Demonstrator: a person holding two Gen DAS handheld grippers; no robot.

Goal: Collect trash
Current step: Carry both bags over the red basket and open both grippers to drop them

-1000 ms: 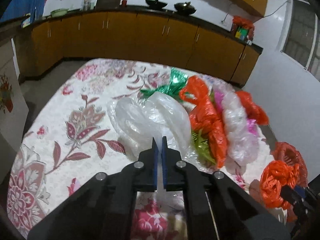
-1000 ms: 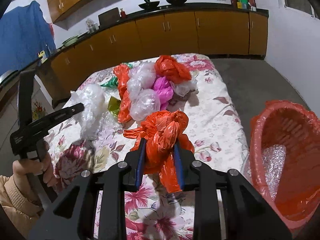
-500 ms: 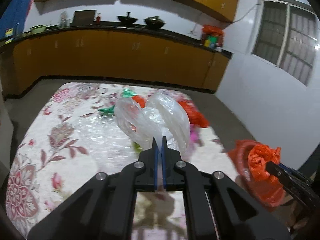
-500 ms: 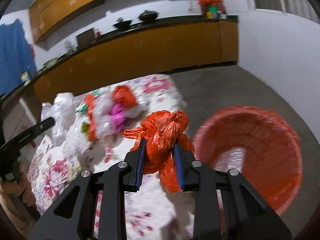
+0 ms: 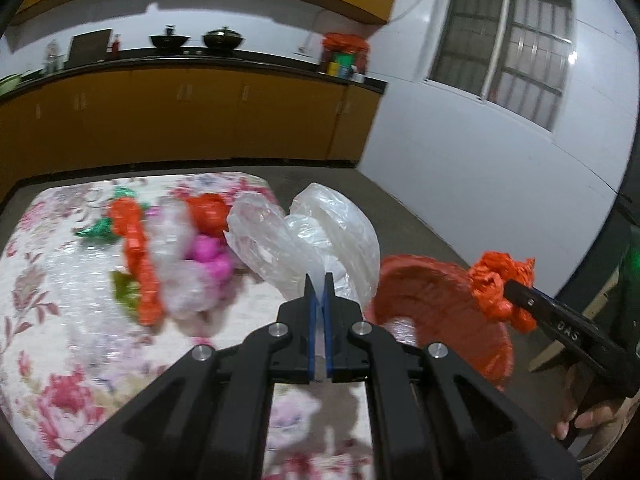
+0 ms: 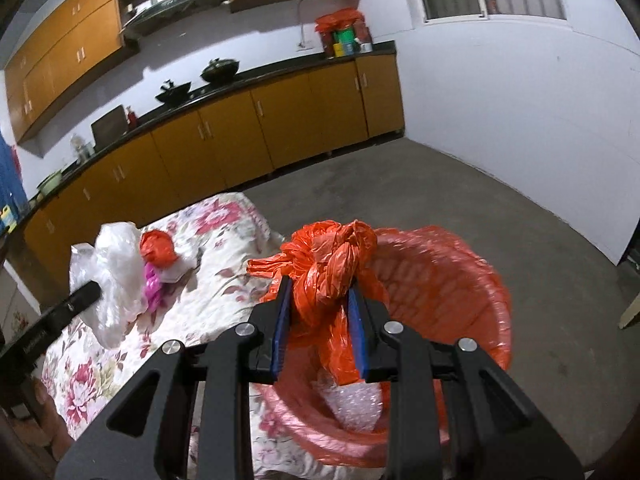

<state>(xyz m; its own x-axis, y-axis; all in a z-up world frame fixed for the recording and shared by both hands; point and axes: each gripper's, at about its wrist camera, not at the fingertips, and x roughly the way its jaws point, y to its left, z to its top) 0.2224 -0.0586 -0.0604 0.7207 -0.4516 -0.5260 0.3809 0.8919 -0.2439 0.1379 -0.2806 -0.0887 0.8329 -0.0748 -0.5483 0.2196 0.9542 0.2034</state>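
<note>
Orange bag [image 6: 332, 268] clamped between right tongs [image 6: 318, 328].

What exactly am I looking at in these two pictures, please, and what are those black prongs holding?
There is no robot here: a person carries a two-fingered tool in each hand, with a wide-angle camera mounted on each, looking along its fingers. One picture comes from the left tool, the other from the right. The left hand-held gripper is shut on a clear plastic bag. The right hand-held gripper is shut on a knotted orange bag, held above a red basket that stands beside a table with a floral cloth. More crumpled bags, orange, pink, clear and green, lie on the cloth.
</note>
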